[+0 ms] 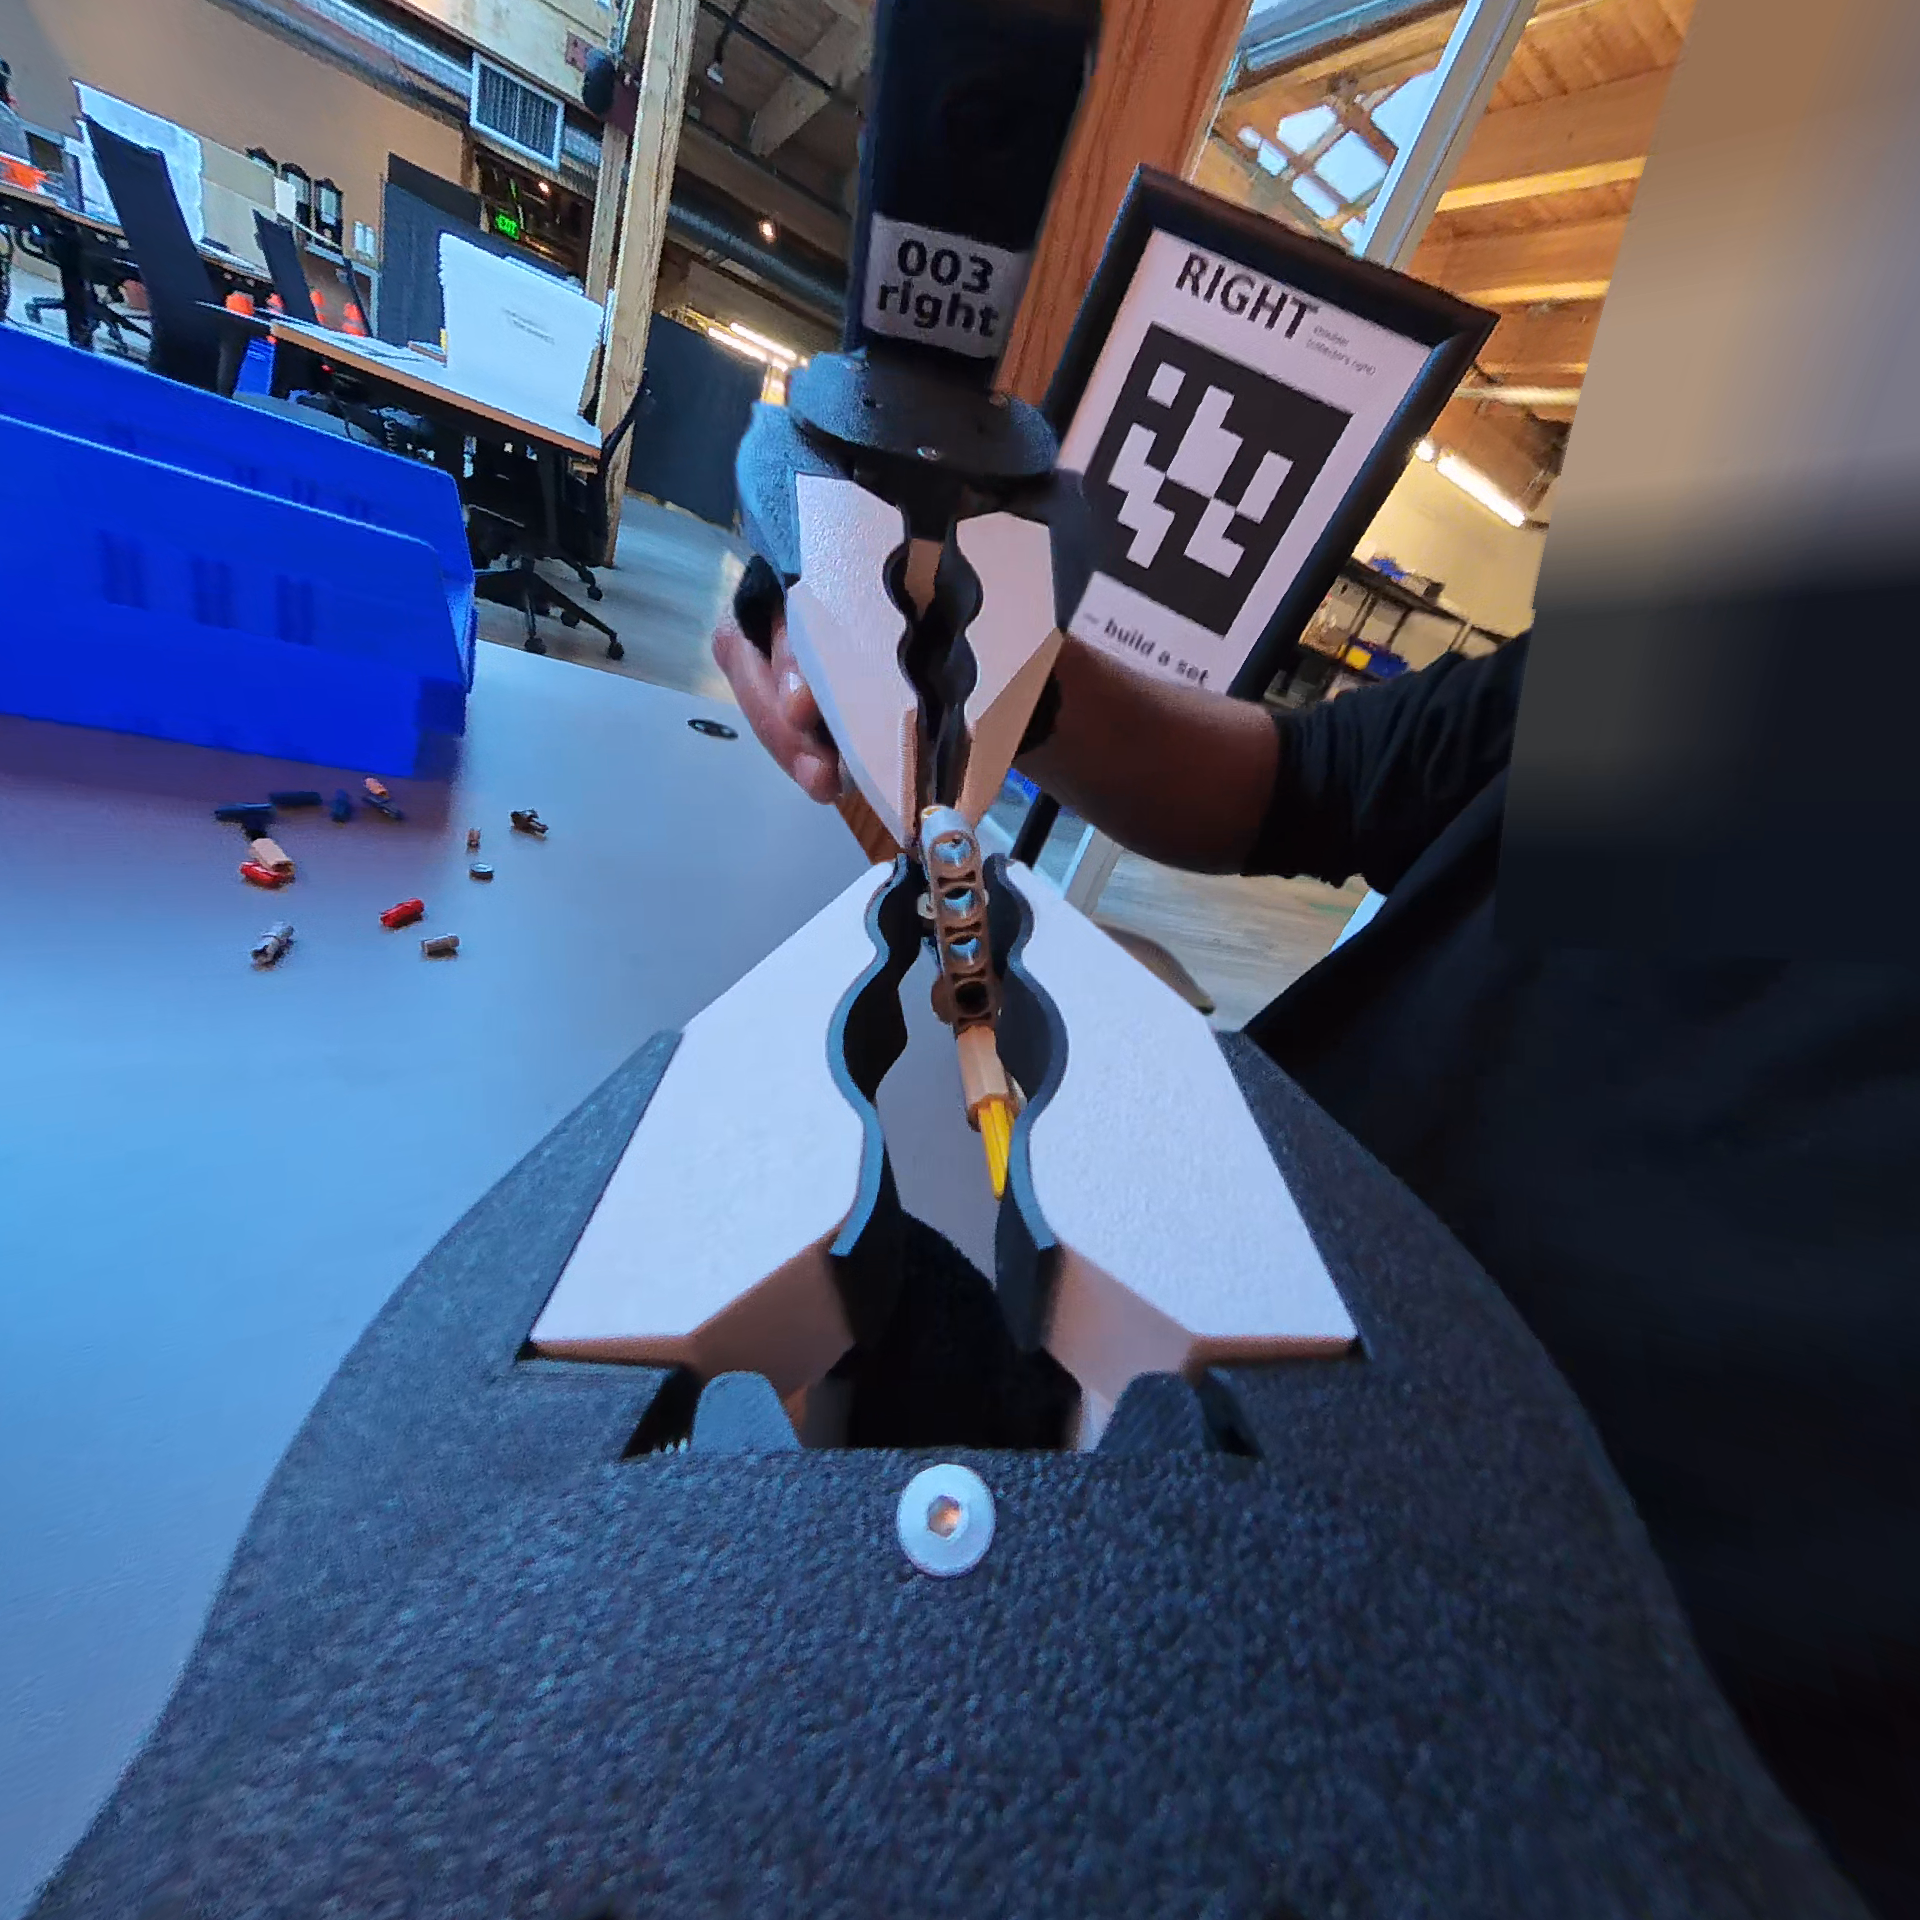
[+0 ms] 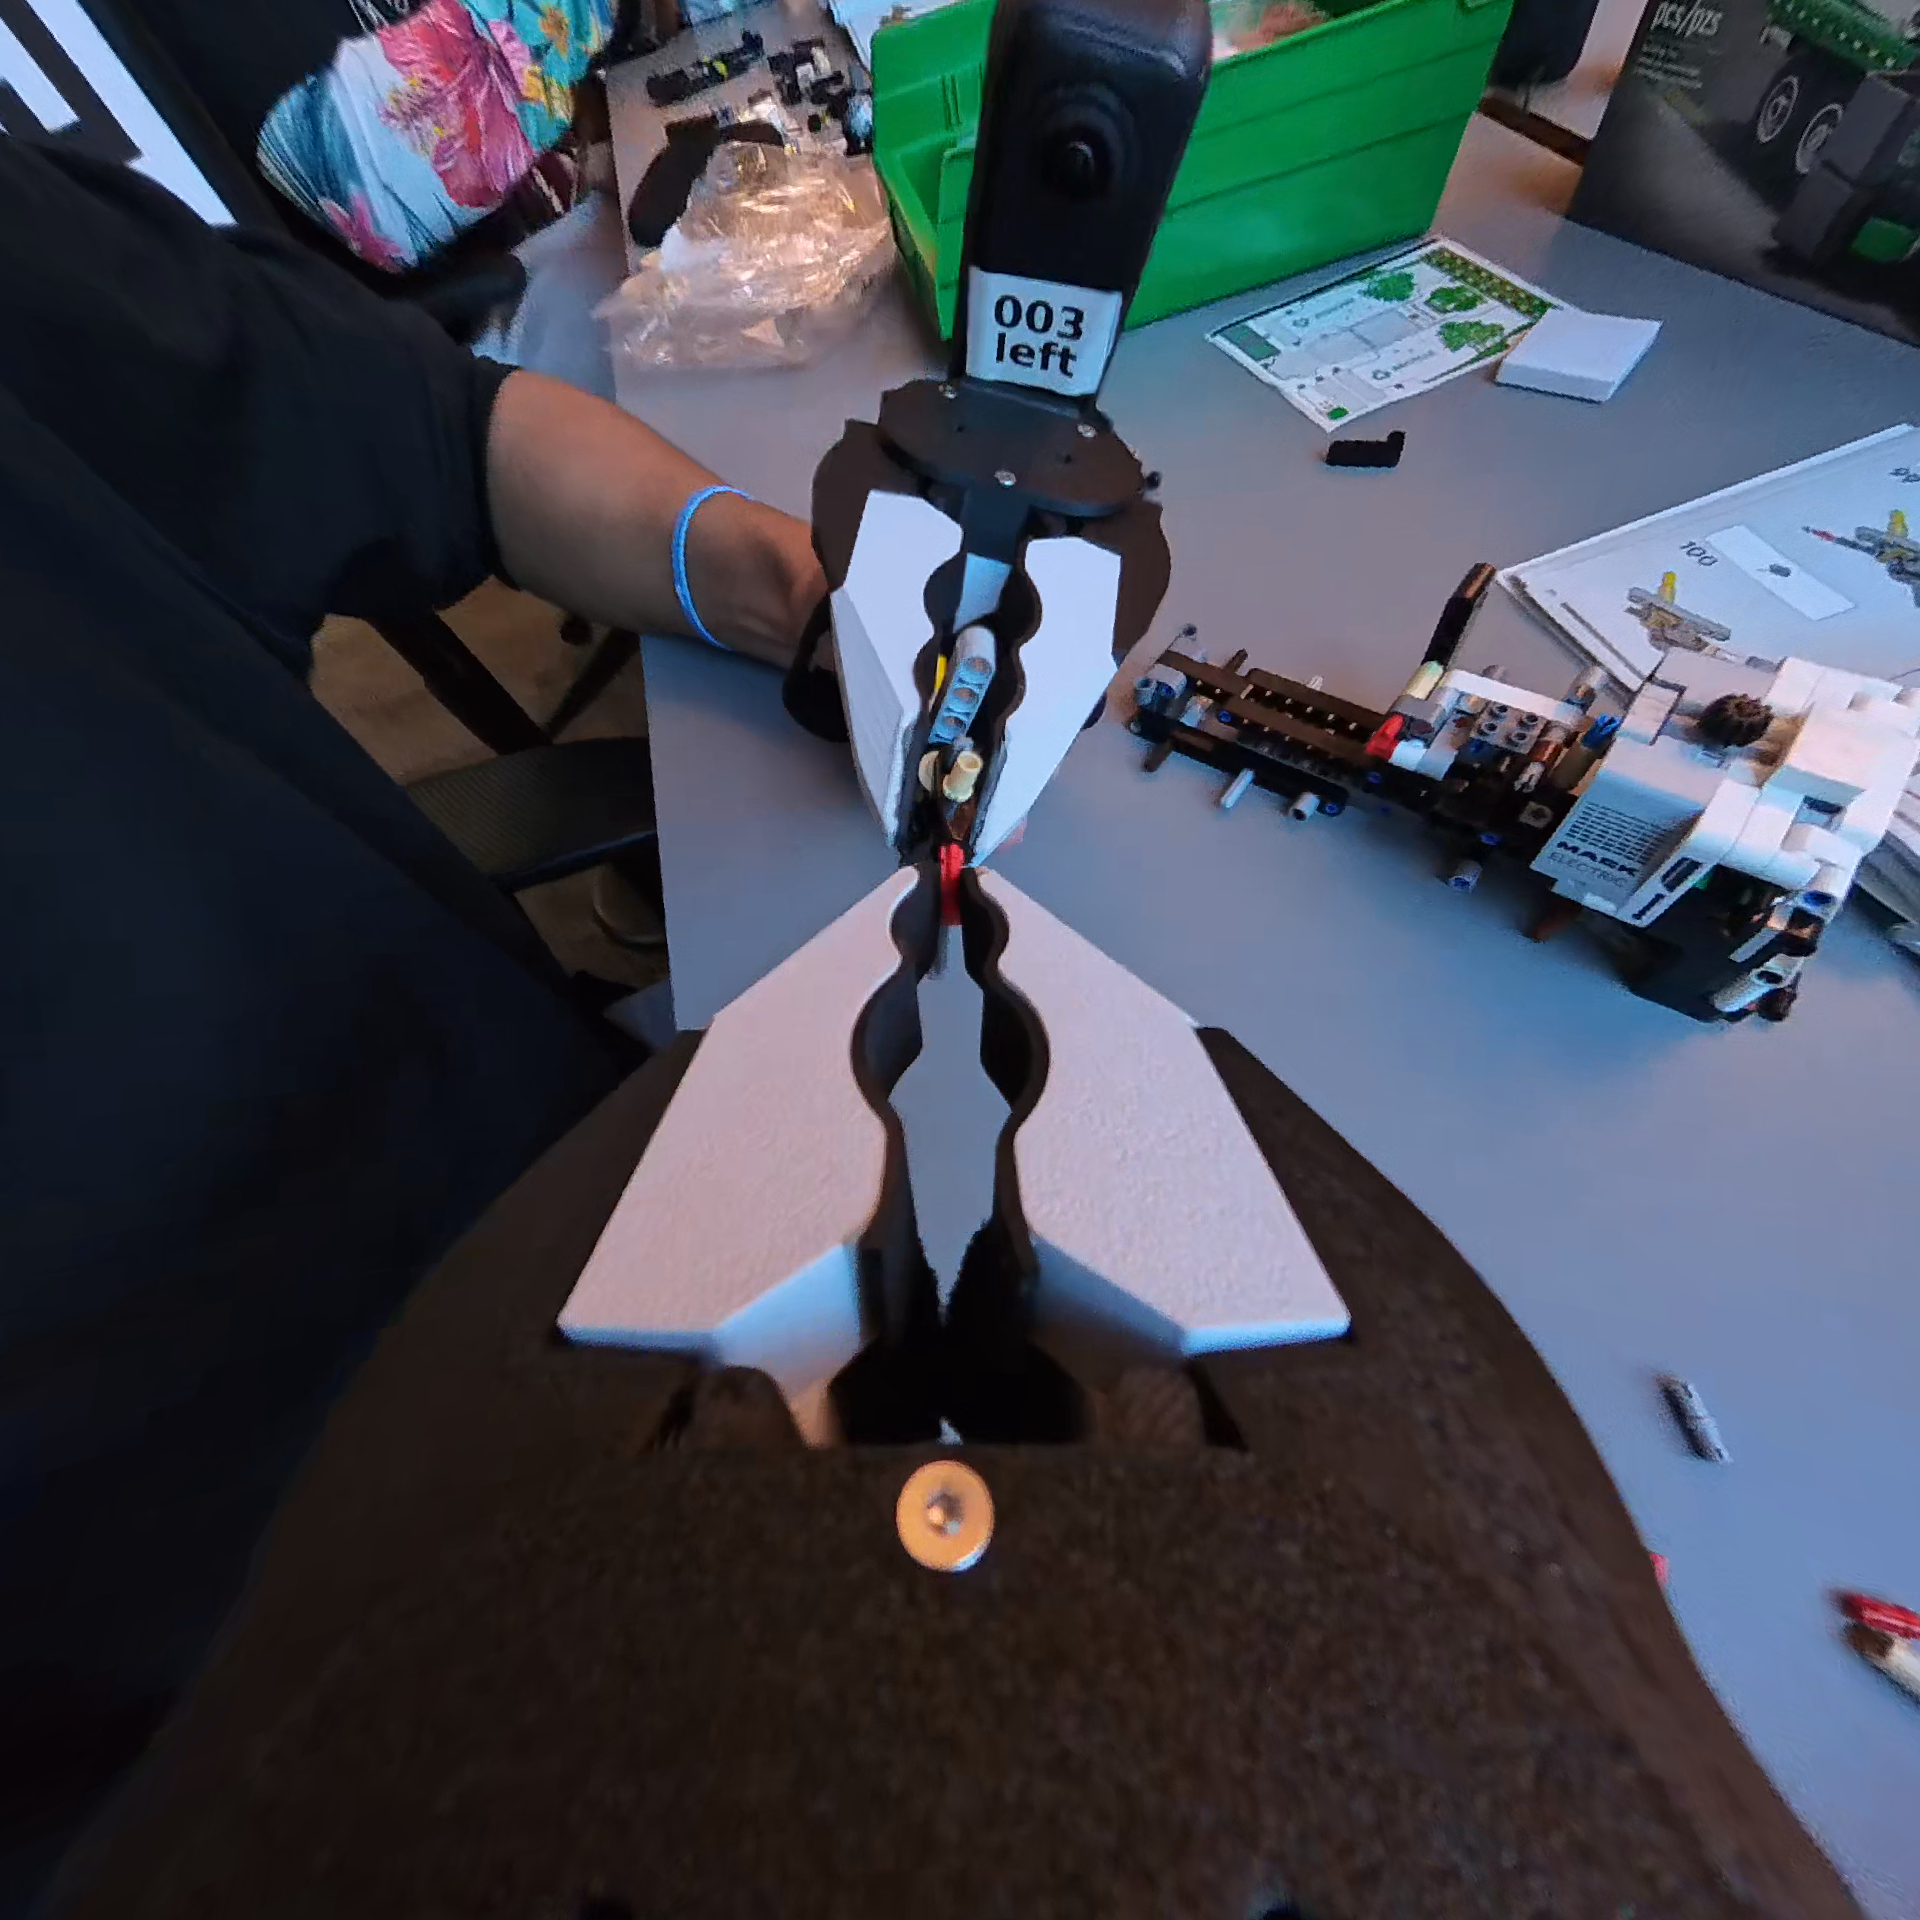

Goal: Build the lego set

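Note:
My left gripper (image 1: 948, 871) is shut on a small sub-assembly (image 1: 958, 920): a grey beam with holes, a brown and tan connector and a yellow axle (image 1: 995, 1148) sticking back between the fingers. My right gripper (image 1: 940, 816) faces it tip to tip, held by a hand. In the right wrist view my right gripper (image 2: 945, 883) is shut on a small red pin (image 2: 948, 871), whose end touches the front of the sub-assembly (image 2: 961, 707) in the left gripper (image 2: 940, 844). Both are held above the grey table (image 2: 1351, 1143).
A part-built white and black truck model (image 2: 1558, 769) lies at the right, with instruction booklets (image 2: 1766, 561) behind it. A green bin (image 2: 1299, 156) and a plastic bag (image 2: 748, 270) stand farther back. A blue bin (image 1: 208, 582) and loose small pieces (image 1: 312, 862) sit on the left. Only a small space, under 4 cm, lies between the two pairs of fingers.

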`<state>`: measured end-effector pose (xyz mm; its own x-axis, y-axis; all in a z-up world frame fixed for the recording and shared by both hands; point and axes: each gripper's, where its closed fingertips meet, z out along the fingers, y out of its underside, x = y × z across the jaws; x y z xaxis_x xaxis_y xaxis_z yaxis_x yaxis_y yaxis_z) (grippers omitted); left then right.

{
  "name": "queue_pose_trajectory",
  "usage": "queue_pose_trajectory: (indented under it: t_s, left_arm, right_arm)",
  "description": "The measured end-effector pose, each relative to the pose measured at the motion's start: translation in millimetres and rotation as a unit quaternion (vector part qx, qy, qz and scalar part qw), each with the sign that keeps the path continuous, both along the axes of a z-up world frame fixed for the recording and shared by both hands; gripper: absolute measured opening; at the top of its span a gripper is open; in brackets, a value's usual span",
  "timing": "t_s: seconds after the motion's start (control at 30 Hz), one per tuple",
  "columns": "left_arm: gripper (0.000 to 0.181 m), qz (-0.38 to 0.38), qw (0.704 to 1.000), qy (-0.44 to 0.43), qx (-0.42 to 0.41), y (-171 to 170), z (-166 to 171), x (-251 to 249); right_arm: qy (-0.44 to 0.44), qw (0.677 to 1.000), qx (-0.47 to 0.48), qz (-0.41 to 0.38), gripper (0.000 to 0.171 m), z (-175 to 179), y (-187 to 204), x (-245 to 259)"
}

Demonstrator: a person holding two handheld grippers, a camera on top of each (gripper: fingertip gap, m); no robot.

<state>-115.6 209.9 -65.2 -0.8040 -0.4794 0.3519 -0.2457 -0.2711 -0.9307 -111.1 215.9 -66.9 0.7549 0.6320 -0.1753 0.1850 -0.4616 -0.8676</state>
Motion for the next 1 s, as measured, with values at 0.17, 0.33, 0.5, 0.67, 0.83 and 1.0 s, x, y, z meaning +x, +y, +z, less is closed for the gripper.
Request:
queue_pose_trajectory:
  t_s: [0.17, 0.33, 0.5, 0.67, 0.83, 1.0]
  left_arm:
    - [0.009, -0.011, 0.999, 0.009, 0.031, -7, -9, -2]
    - [0.009, -0.008, 0.999, -0.001, 0.035, -7, -7, -3]
    - [0.009, -0.014, 0.999, -0.001, 0.034, -7, -7, -4]
    - [0.009, -0.027, 0.999, 0.002, 0.047, -11, -10, -7]
    - [0.009, -0.044, 0.998, 0.016, 0.045, -11, -13, -9]
    - [0.009, -0.035, 0.998, 0.024, 0.051, -9, -18, -5]
  right_arm:
    - [0.001, 0.999, -0.033, 0.02, 0.002, -9, -7, -2]
    - [0.012, 0.999, -0.025, 0.024, 0.002, -6, -6, -4]
    - [0.015, 0.999, -0.028, 0.031, 0.001, -6, -6, -6]
    - [0.032, 0.997, -0.044, 0.048, 0.001, -9, -10, -9]
    - [0.074, 0.993, -0.072, 0.054, 0.002, -13, -10, -11]
    - [0.069, 0.994, -0.077, 0.035, 0.003, -17, -8, -6]
